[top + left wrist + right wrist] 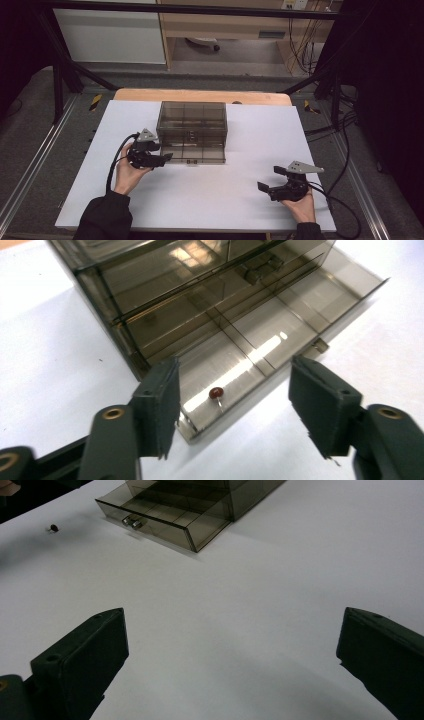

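A smoky see-through drawer cabinet stands at the middle of the white table. Its bottom drawer is pulled out; the dividers inside show in the left gripper view. My left gripper is open at the drawer's front left corner. Between its jaws a small red bead with a metal pin appears over the drawer's nearest compartment; whether it rests there or is in the air I cannot tell. My right gripper is open and empty, low over the bare table, well right of the cabinet.
The right gripper view has the drawer with its two knobs, and a small dark object to their left. White table lies all round the cabinet. Black frame posts and cables flank the table.
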